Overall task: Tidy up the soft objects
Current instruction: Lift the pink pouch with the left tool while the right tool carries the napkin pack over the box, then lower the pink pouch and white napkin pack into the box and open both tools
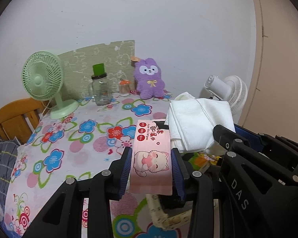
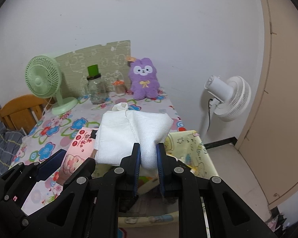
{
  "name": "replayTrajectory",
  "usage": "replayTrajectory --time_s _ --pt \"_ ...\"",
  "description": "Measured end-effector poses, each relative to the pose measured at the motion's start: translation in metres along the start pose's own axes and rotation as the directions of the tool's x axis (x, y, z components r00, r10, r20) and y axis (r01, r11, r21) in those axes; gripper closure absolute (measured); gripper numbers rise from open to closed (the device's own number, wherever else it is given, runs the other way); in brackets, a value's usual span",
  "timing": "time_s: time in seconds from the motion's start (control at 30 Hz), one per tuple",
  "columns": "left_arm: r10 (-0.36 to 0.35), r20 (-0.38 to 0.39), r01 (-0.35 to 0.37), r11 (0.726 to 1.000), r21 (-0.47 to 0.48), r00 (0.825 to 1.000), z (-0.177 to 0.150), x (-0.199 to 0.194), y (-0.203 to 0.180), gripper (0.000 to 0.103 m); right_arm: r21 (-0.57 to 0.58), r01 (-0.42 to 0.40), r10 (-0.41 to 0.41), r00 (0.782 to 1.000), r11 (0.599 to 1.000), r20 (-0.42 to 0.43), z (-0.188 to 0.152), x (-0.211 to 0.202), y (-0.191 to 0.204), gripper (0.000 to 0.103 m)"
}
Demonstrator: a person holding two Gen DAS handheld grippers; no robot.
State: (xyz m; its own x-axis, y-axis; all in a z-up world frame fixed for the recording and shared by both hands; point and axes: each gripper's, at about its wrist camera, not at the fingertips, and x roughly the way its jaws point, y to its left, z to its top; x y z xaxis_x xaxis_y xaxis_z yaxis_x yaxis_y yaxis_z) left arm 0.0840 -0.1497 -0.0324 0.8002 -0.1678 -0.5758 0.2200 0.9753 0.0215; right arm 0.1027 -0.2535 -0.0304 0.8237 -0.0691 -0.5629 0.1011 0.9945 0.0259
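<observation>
1. Flowered tablecloth [image 1: 73,138] under me, white wall behind, and my landmark is the purple plush bunny [image 1: 150,79] sitting at the back edge.
2. My left gripper [image 1: 152,168] is clamped on a pink wet-wipes pack [image 1: 151,154], held in the air well in front of the bunny, over the near table edge.
3. My right gripper [image 2: 148,158] is pinched tight on a folded white cloth [image 2: 133,129], just right of the wipes and also in front of the bunny.
4. Below both loads I can glimpse a pale basket [image 1: 161,214]; what's inside is too dark to tell.
5. Risk one: the cloth is held by one bunched corner, so I reckon it could unfold or slide out.
6. Risk two: the wipes pack is slick film, gripped low, so it may tip or slip.
7. Risk three: my grippers ride close together; a careless swing could knock them, or drag the cloth's loose string [image 2: 132,127].
</observation>
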Motion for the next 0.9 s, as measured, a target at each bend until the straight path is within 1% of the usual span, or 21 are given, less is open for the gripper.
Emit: replayTrajectory --time_s 0.47,0.83,0.9 --pt "-0.050 -0.050 0.052 0.998 0.042 0.997 -0.001 0.026 -0.028 0.063 0.048 0.052 -0.050 0.998 0.998 -0.046 -0.006 0.019 -0.032 0.084" --pt "-0.073 -0.113 0.081 0.994 0.071 0.991 -0.005 0.051 -0.045 0.063 0.084 0.085 -0.076 0.992 0.993 -0.104 -0.017 0.040 -0.051 0.084" --pt "-0.078 -0.125 0.088 0.993 0.077 0.989 -0.006 0.054 -0.048 0.063 0.086 0.089 -0.080 0.991 0.992 -0.109 -0.018 0.043 -0.052 0.082"
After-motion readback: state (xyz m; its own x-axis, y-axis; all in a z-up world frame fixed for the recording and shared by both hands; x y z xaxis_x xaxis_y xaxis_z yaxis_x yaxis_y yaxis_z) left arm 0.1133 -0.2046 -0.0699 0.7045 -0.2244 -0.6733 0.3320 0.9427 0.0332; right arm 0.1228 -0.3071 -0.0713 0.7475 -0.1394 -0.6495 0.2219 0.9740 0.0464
